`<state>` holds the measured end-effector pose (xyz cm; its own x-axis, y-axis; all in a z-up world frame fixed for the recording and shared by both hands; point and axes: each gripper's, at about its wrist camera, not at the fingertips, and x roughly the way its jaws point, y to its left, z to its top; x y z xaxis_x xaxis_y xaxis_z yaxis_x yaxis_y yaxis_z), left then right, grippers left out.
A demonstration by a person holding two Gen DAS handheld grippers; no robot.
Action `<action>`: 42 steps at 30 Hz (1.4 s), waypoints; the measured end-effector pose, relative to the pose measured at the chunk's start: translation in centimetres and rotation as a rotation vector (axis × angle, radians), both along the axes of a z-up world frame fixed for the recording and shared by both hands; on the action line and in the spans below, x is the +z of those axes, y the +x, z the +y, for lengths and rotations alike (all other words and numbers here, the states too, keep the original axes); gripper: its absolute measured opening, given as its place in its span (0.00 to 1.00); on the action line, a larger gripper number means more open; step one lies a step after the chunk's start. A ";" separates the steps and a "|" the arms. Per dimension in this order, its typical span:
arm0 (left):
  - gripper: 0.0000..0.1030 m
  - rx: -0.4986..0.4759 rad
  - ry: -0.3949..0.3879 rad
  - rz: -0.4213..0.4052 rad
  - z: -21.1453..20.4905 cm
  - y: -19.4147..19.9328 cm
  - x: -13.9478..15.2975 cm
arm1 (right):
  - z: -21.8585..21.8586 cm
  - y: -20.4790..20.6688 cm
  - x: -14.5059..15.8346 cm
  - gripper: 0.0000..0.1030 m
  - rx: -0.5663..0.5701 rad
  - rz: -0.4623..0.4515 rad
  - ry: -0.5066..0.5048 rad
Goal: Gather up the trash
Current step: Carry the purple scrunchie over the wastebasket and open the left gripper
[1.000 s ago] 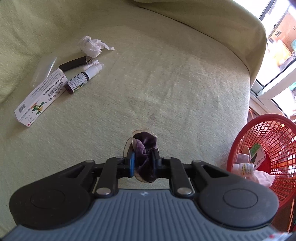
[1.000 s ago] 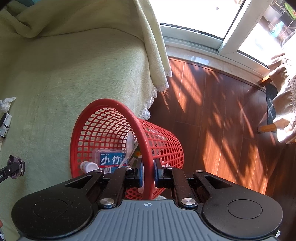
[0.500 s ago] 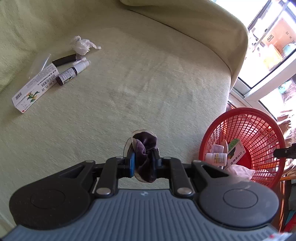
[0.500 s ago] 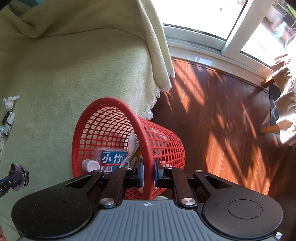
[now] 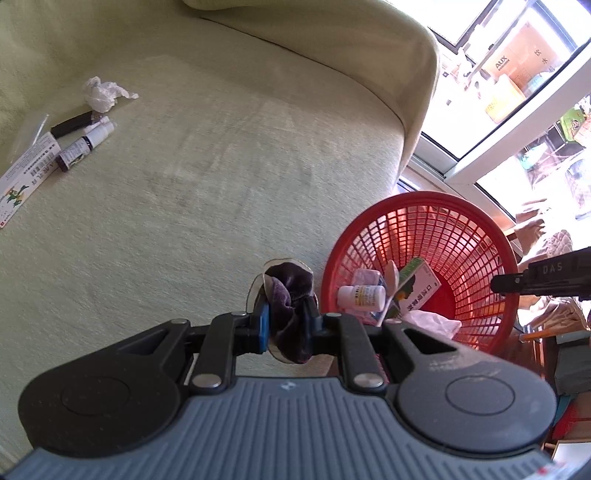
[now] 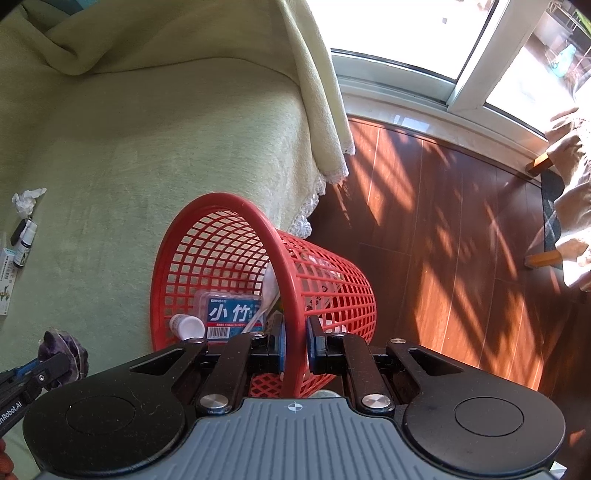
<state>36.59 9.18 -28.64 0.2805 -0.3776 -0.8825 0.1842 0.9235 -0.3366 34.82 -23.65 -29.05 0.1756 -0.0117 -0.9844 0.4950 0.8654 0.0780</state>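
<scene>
The left tongs (image 5: 286, 326) have swung toward the red mesh basket (image 5: 476, 221), now at 3 o'clock and fuller in view than a second ago. They stay clamped on a dark purple crumpled wad (image 5: 290, 295) in clear film, held above the green sofa cover (image 5: 207, 177). It looks light, soft and crushable; a mid-body pinch suits it. The right tongs (image 6: 294, 341) grip the basket rim. A tissue (image 5: 101, 94), bottles and box at 10 o'clock are partly cut off.

Bright daylight pours through the window (image 6: 388, 33), blown out white; striped shadows fall across the wooden floor (image 6: 461, 229). Fisheye bends the edges, focus mostly sharp.
</scene>
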 end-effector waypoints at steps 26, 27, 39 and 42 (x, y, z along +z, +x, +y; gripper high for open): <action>0.13 -0.104 -0.140 0.030 -6.8 -0.2 0.8 | 0.3 0.0 -0.1 0.08 0.003 -0.001 0.001; 0.13 -0.106 -0.144 0.033 -7.0 -0.2 0.8 | 0.3 0.0 -0.1 0.08 0.003 -0.001 0.001; 0.41 -0.111 -0.192 0.065 -7.8 0.1 1.0 | 0.6 0.4 0.0 0.08 0.003 -0.002 0.004; 0.41 -0.097 -0.181 0.075 -7.4 0.1 0.7 | 0.4 0.3 0.0 0.08 0.002 -0.002 0.004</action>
<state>36.74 1.76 -27.93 0.1710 -0.5536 -0.8150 0.2376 0.8260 -0.5112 35.14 -23.27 -29.01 0.1773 -0.0072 -0.9841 0.4930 0.8661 0.0825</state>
